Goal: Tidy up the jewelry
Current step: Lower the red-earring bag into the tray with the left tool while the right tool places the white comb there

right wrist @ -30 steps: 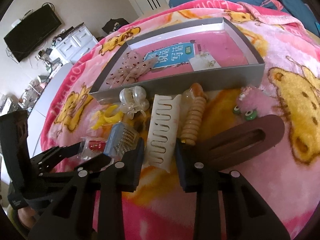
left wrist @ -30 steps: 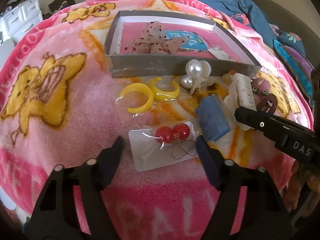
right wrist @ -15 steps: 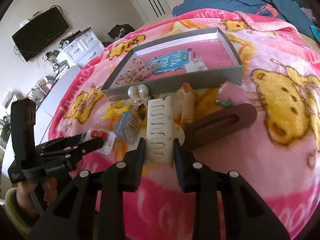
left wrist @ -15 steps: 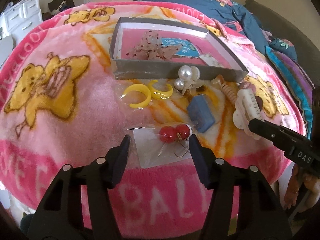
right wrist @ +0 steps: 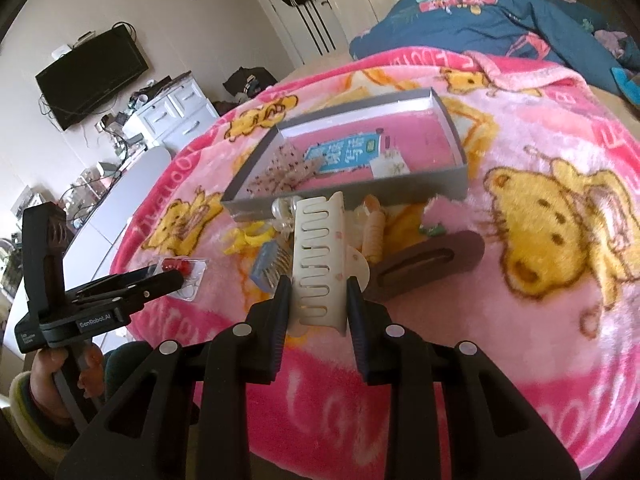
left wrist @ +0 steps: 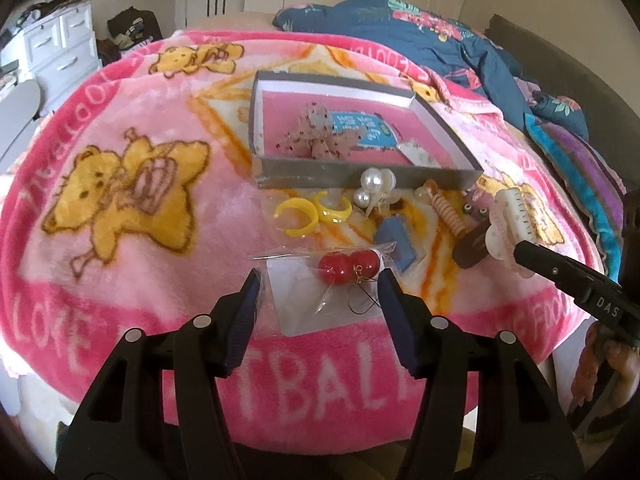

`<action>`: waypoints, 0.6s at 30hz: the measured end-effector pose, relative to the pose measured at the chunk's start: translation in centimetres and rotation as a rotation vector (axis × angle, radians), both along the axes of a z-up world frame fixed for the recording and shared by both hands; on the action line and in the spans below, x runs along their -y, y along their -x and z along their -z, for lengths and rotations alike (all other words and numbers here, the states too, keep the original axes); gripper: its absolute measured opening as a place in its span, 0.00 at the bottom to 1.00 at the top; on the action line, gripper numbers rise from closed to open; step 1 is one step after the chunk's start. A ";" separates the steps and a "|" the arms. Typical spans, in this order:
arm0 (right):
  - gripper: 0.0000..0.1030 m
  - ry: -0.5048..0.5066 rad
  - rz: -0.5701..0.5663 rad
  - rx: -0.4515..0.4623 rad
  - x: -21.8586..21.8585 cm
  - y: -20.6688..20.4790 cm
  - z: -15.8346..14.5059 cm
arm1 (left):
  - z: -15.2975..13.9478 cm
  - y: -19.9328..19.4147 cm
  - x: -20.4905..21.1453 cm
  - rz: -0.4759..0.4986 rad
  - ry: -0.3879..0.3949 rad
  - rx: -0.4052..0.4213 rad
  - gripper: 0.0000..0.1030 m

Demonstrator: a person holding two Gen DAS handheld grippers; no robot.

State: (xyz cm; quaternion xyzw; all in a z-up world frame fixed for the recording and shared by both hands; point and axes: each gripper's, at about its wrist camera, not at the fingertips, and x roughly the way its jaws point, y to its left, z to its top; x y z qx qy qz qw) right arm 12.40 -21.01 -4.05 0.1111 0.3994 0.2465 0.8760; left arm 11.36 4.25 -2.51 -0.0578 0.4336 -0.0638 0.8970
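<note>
- The right hand-held gripper (right wrist: 316,304) is clamped on a cream claw hair clip (right wrist: 320,256), one finger pressed on each long side; the clip juts forward past the fingertips, raised above the pink bear blanket (right wrist: 540,216) on the bed.
- The left hand-held gripper (left wrist: 318,292) has its fingers spread wide apart with nothing between the pads; it hangs over the near edge of the blanket.
- Just ahead of the left fingertips lies a clear packet with red ball earrings (left wrist: 348,268), flat on the blanket and spanning most of the gap between the fingers.
- Beyond that packet sit two yellow open rings (left wrist: 312,216), and to their right a pearl hair piece (left wrist: 374,186) touching the front wall of the grey tray (left wrist: 360,176).
- Right of the earrings lies a small blue comb (left wrist: 396,242), and farther right a spiral hair tie (left wrist: 446,210).
- A brown oval hair clip (right wrist: 428,264) lies on the blanket just to the right of the held clip, partly under it in the right wrist view.
- Inside the tray, ahead of both hand-held grippers, are a speckled sheer bow (right wrist: 280,170), a blue printed card (right wrist: 344,152) and a small white card (right wrist: 388,166).
</note>
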 end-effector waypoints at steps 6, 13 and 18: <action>0.26 -0.005 0.017 0.040 0.7 0.3 -1.6 | -1.8 0.1 0.1 -0.004 -0.006 0.038 0.49; 0.26 -0.005 0.053 0.078 2.1 -0.3 -3.0 | -3.4 -1.0 1.3 0.018 -0.007 0.070 0.49; 0.26 -0.008 0.075 0.108 3.0 -1.0 -4.0 | -4.3 -2.1 2.6 0.043 -0.007 0.088 0.49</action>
